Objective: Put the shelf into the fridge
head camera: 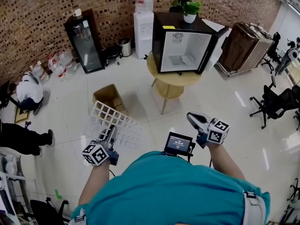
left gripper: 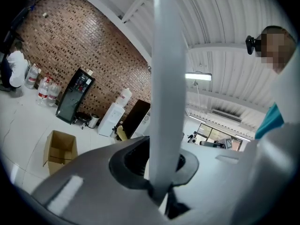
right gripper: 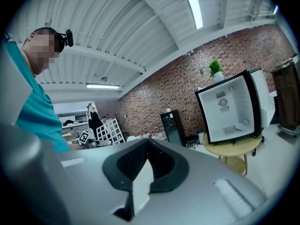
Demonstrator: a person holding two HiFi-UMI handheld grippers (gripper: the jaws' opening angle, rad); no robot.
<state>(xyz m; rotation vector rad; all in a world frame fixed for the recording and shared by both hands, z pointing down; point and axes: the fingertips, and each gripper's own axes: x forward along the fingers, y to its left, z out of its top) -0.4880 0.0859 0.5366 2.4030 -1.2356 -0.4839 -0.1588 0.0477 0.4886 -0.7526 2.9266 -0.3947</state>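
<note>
Office-lab loft, I'd say: red brick wall (head camera: 42,18), white water dispenser (head camera: 143,32), black swivel office chairs (head camera: 274,102), white corrugated ceiling (right gripper: 140,27).

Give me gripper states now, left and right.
Left gripper: closed on the shelf.
Right gripper: closed, holding nothing.

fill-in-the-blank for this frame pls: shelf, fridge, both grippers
1. The white wire grid shelf is clamped in the ___ hand-held gripper.
2. The black mini fridge stands on the round wooden table with its door ___.
3. The green plant in a white pot sits on top of the ___.
4. The right hand-held gripper, jaws together, holds ___.

Missing words: left; open; fridge; nothing
</note>
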